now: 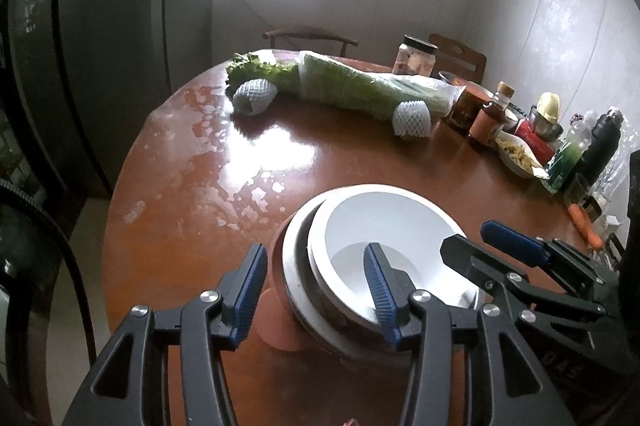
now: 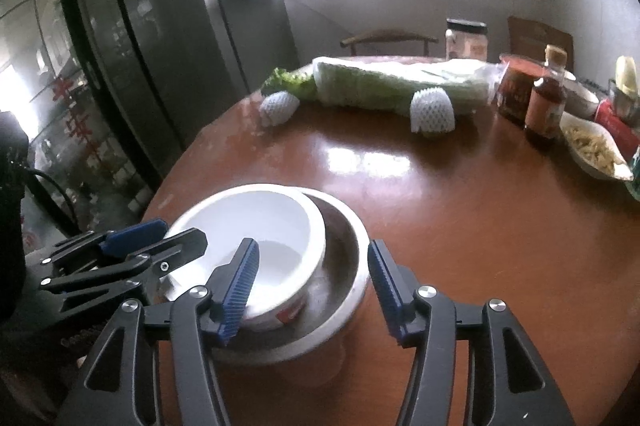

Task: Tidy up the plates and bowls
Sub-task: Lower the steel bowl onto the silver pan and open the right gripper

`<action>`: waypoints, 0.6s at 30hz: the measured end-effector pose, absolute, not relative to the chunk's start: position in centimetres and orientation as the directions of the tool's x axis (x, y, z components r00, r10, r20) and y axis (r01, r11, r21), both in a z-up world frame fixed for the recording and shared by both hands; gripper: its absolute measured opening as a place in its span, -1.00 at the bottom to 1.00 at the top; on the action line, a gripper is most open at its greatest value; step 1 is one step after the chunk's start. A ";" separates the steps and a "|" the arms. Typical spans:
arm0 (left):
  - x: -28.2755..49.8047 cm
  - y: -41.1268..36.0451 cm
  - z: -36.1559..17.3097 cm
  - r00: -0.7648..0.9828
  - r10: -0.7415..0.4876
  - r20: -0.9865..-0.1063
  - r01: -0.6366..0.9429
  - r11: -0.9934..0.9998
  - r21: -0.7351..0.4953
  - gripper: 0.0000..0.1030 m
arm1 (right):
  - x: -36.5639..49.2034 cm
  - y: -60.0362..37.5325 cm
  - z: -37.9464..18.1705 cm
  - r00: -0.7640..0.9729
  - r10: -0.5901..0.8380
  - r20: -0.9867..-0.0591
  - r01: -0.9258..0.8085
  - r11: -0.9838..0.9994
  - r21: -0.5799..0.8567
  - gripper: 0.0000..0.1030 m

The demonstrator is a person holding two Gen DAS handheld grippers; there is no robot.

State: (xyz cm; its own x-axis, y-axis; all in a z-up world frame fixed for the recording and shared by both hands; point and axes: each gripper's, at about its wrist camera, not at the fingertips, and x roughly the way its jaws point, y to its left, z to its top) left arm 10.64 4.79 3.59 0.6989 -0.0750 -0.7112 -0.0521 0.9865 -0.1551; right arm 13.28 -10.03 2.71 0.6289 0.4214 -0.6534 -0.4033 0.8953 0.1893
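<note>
- The left tool (image 1: 316, 290) straddles the near side of the bowls. One finger is outside the stack and one is inside the white bowl (image 1: 384, 226). I cannot tell if its pads press on them.
- The right tool (image 2: 314, 286) is open. One finger is inside the white bowl (image 2: 260, 226) and one is outside the metal bowl (image 2: 344, 266). Its pads do not press.
- The white bowl sits tilted in the metal bowl. Both rest on a reddish bowl (image 1: 280, 306), near the edge of the brown counter (image 1: 200, 185).
- Far back lie greens (image 1: 352, 85) in a bag and two foam nets (image 1: 254, 95).
- Jars and bottles (image 1: 488, 117) stand on the right.
</note>
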 end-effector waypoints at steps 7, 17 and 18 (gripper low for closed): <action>9.5 4.5 4.4 0.716 -0.055 -0.696 -0.062 0.988 -0.142 -0.03 | 12.3 -10.3 3.7 0.645 0.427 -0.634 -0.415 0.892 0.178 0.13; 6.2 3.4 5.7 0.742 -0.016 -0.670 -0.075 0.991 -0.108 -0.02 | 9.4 -11.5 4.6 0.659 0.433 -0.616 -0.424 0.889 0.172 0.14; 6.0 3.3 5.7 0.742 -0.016 -0.670 -0.076 0.991 -0.107 -0.02 | 9.2 -11.7 4.7 0.660 0.432 -0.614 -0.423 0.890 0.171 0.14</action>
State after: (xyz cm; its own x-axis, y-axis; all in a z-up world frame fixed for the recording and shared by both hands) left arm 5.97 3.27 5.71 0.7421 -0.0159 -0.6701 -0.0755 0.9914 -0.1072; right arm 9.16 -11.71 4.68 0.6604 0.4324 -0.6140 -0.4232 0.8897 0.1713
